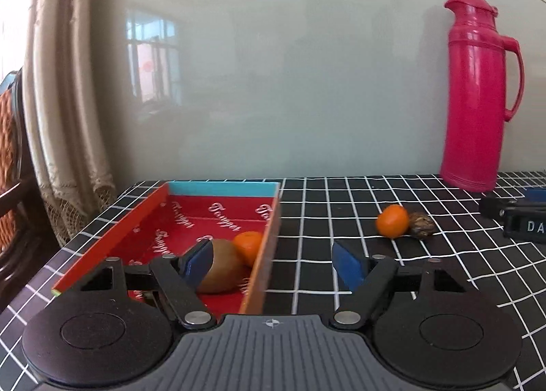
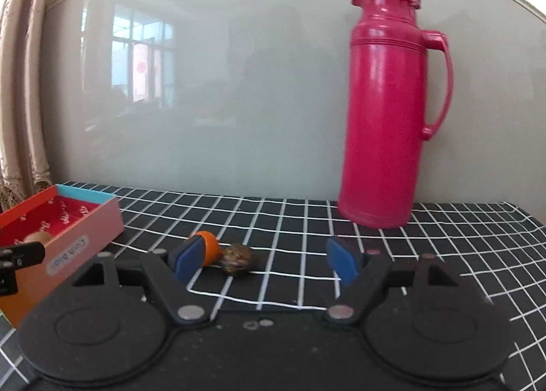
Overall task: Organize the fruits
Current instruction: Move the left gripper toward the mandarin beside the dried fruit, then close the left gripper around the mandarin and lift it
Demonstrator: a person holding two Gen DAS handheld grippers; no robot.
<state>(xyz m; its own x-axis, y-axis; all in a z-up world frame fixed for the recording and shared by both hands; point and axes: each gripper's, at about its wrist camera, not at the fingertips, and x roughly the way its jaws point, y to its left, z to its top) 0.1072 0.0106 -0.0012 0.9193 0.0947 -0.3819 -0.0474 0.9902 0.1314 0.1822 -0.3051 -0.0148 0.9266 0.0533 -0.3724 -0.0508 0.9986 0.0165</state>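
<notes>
Far left: shallow red cardboard box w/ blue far wall [image 1: 221, 189] already holds a brown fuzzy kiwi [image 1: 223, 271] & a small orange mandarin [image 1: 248, 246], touching each other. Your left gripper [image 1: 273, 263] hangs over the box's right wall, fingers spread, nothing btwn them. Mid-table on the black white-grid cloth [image 2: 307, 220]: second small orange mandarin [image 2: 209, 251] touching a dark brown wrinkled walnut-like fruit [image 2: 239, 258], both still loose. Right gripper [image 2: 264, 259] has fingers spread, empty, fruit just ahead toward its left finger. Far right: tall pink plastic thermos jug [image 2: 389, 111]. Step looks like the approach to the loose pair; next, shift left to centre one fruit, then close.
</notes>
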